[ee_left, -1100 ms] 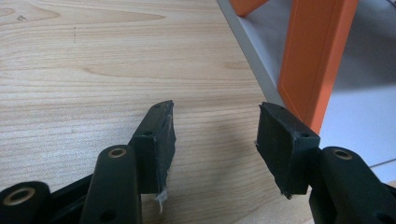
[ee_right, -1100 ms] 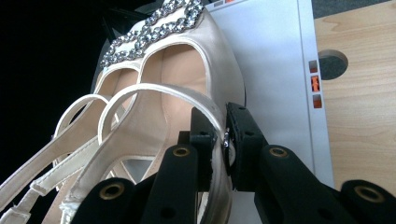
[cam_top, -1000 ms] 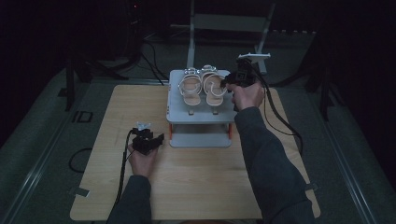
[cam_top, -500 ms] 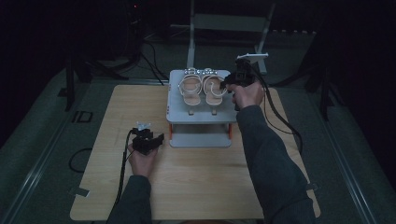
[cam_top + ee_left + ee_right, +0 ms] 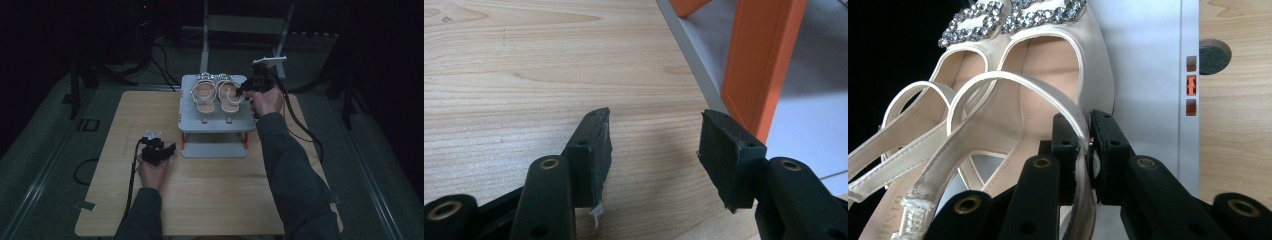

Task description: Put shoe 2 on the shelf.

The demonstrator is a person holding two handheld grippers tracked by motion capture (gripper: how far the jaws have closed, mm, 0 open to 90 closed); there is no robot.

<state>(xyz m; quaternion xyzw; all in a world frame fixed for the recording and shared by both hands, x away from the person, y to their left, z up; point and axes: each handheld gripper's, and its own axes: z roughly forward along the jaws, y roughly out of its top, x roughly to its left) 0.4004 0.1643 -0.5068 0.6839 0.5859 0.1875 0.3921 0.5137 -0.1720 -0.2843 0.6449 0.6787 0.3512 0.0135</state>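
From up high, the left gripper [image 5: 167, 148] sits low on the wooden table [image 5: 210, 200], just beside the front left corner of the grey rack [image 5: 216, 122]. You can't really judge the jaws from there, but the left gripper view sorts that out: left gripper [image 5: 651, 145] jaws are wide apart with nothing between them, just bare table [image 5: 524, 75] wood, and one orange leg [image 5: 761, 60] of the rack right next to the one jaw.

Moving right, two cream sandals [image 5: 216, 95] lie side by side on the rack's top shelf, toes pointing away from the person. The right gripper [image 5: 245, 90] is up at the outer edge of the right-hand sandal [image 5: 229, 96], though the high view is too dark and small to show contact.

The right gripper view fills that in: right gripper [image 5: 1087, 150] jaws are pinched onto the thin strap [image 5: 1018, 85] of that sandal [image 5: 1048, 65], strap squeezed between the pads. It also shows rhinestone buckles [image 5: 1013, 15] on both toes, which look like little bright specks from above.
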